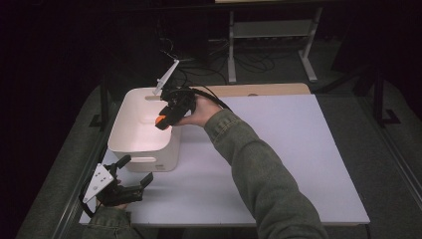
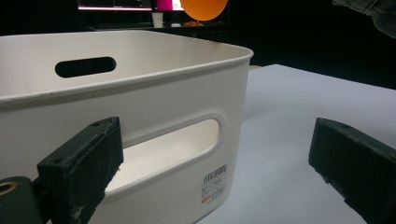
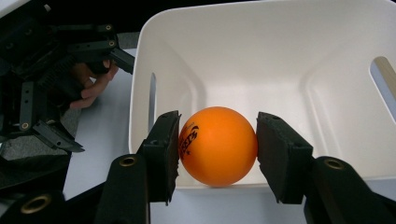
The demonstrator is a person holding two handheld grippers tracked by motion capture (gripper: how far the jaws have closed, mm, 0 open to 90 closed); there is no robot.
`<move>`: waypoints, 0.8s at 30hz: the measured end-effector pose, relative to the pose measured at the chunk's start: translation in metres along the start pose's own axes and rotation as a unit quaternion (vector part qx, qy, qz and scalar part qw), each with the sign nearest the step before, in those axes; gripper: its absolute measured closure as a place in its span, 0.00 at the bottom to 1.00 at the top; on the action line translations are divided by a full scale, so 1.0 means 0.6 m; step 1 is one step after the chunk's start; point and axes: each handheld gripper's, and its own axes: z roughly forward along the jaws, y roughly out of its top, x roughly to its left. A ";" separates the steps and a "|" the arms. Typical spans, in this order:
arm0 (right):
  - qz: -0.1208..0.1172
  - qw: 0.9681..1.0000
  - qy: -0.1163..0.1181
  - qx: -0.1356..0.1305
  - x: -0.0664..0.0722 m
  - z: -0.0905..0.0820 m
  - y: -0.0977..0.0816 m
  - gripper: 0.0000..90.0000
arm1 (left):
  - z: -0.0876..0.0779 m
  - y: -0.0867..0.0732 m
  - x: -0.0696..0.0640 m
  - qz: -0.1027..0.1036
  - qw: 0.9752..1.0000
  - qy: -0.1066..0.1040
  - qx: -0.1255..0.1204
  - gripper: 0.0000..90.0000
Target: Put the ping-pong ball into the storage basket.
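One orange ball (image 3: 218, 147) sits clamped between the two black fingers (image 3: 161, 154) of the right gripper (image 1: 166, 118), each pad pressing a side of it; dark printed lettering curves along the ball's flank next to the left-hand finger, too small and turned to read. Beyond and below those fingers lies the one white bin (image 3: 289, 60), its floor bare, so the ball hangs over the bin's open top near the rim closest to the fingers. The bin has slot handles cut in its walls, and in the left gripper view a small barcode sticker (image 2: 215, 183) with tiny print and a red mark sits low on the bin's outer wall, its text illegible. The left gripper (image 1: 130, 172) rests on the white tabletop (image 1: 278, 149) with its fingers (image 2: 84, 163) spread wide and nothing between them, the bin's handle wall just ahead of the left-hand one.
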 end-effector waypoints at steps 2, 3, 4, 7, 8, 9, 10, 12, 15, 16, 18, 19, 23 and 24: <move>-0.002 1.000 0.001 0.002 0.000 0.002 0.002 0.55 | 0.000 0.000 0.000 0.000 1.000 0.000 0.000 0.03; -0.003 1.000 0.002 0.002 0.000 0.004 0.003 0.55 | 0.000 0.000 0.000 0.001 1.000 0.000 0.000 0.03; -0.004 1.000 0.002 0.002 0.001 0.006 0.004 0.55 | 0.000 0.000 0.000 0.000 1.000 0.000 0.000 0.03; -0.005 1.000 0.004 0.001 0.002 0.012 0.007 0.55 | 0.000 0.000 0.000 0.001 1.000 0.000 0.000 0.03; -0.005 1.000 0.006 0.000 0.002 0.013 0.007 0.55 | 0.000 0.000 0.000 0.001 1.000 -0.001 0.000 0.03; -0.005 1.000 0.007 0.002 0.003 0.015 0.007 0.55 | 0.000 0.000 0.000 0.002 1.000 -0.001 0.000 0.03; -0.005 1.000 0.008 0.003 0.003 0.018 0.008 0.55 | 0.000 0.000 0.000 0.002 1.000 -0.001 0.000 0.03; -0.006 1.000 0.010 0.003 0.004 0.022 0.009 0.55 | 0.000 0.000 0.000 0.002 1.000 -0.001 0.001 0.03; -0.008 1.000 0.014 0.004 0.006 0.029 0.011 0.55 | 0.000 0.000 0.000 0.002 1.000 -0.001 0.001 0.03; -0.008 1.000 0.014 0.006 0.007 0.031 0.013 0.55 | 0.000 0.000 0.000 0.002 1.000 -0.001 0.000 0.03; -0.010 1.000 0.017 0.005 0.008 0.036 0.014 0.55 | 0.001 0.000 0.000 0.002 1.000 -0.001 0.000 0.03; -0.010 1.000 0.018 0.006 0.009 0.039 0.015 0.55 | 0.001 0.000 0.000 0.002 1.000 -0.001 0.001 0.03; -0.011 1.000 0.023 0.010 0.010 0.049 0.016 0.55 | 0.001 0.000 0.000 0.002 1.000 -0.002 0.000 0.03; -0.013 1.000 0.024 0.012 0.010 0.052 0.016 0.55 | 0.001 0.000 0.000 0.001 1.000 -0.002 0.000 0.03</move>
